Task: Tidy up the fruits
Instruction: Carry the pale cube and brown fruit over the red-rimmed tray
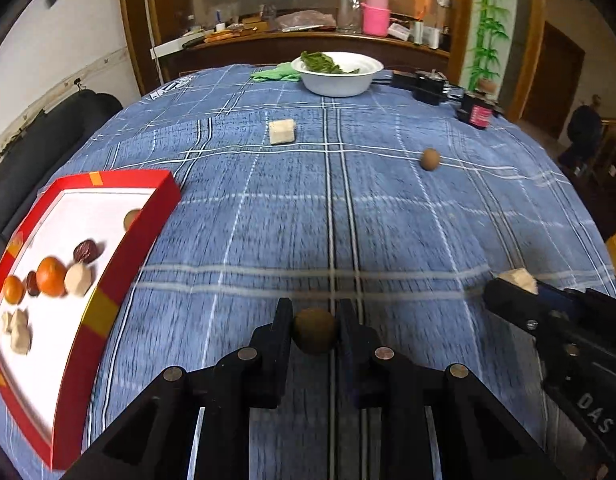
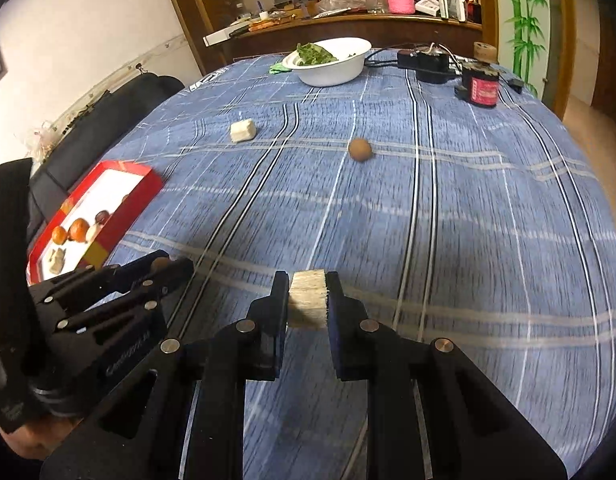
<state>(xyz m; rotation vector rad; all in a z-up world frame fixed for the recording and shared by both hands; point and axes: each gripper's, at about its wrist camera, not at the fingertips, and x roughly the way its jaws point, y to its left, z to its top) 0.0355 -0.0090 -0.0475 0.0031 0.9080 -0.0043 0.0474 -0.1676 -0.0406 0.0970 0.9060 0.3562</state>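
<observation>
Left tool (image 1: 315,330) pinching brown fruit (image 1: 315,331)

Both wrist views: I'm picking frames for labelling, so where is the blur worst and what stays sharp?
Left wrist view: cloth near the camera streaks, and so does the red tray; the left gripper and its brown fruit stay sharp. Right wrist view: right-hand cloth smears; the pale block stays crisp. Both bow at the edges.
</observation>
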